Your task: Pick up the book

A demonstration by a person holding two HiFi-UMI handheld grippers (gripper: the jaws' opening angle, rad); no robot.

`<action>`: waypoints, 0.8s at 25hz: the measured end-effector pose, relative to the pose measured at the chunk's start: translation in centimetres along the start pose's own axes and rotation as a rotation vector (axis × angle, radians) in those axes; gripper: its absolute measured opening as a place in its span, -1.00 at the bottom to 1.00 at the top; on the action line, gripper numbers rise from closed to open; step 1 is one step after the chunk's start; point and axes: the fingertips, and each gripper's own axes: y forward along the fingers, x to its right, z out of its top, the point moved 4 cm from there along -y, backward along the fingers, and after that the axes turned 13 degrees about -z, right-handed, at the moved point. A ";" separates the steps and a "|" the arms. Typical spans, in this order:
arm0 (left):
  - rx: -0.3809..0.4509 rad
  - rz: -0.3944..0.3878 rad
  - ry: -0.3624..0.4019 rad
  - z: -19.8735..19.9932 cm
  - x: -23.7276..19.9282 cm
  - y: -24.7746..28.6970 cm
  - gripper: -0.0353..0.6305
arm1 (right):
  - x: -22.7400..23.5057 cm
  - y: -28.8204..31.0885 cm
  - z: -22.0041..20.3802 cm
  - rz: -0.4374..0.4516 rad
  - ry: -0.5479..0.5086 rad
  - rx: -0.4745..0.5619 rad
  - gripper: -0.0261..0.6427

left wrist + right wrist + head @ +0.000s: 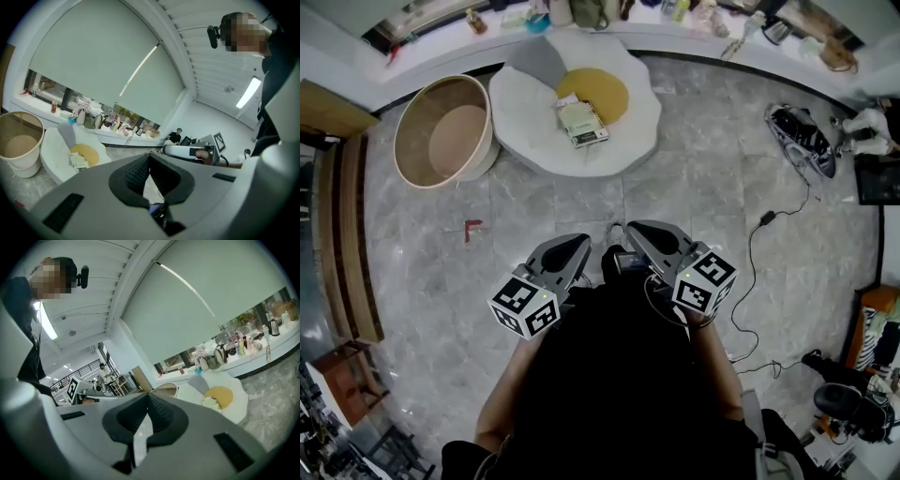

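The book (581,122), pale with a greenish cover, lies flat on a white flower-shaped cushion (534,141), beside the cushion's yellow centre. It shows small in the left gripper view (79,161) and in the right gripper view (211,402). My left gripper (579,244) and right gripper (634,228) are side by side over the grey floor, well short of the cushion, both pointing toward it. In their own views the left gripper (149,158) and the right gripper (147,399) have their black pads meeting, with nothing between them.
A round beige basket (445,131) stands left of the cushion. A window ledge (441,42) with bottles and bags runs behind. A pair of shoes (802,141) and a black cable (755,258) lie at the right. A red mark (472,228) is on the floor.
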 end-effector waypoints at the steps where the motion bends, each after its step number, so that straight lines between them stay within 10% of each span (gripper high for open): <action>1: 0.002 0.005 0.002 0.3 -0.2 0.7 -0.85 | 0.8 0.0 0.4 0.002 0.000 0.002 -0.87; 20: 0.026 0.137 -0.041 2.1 -2.7 6.2 -0.85 | 8.7 1.9 3.5 0.001 0.022 -0.069 -0.87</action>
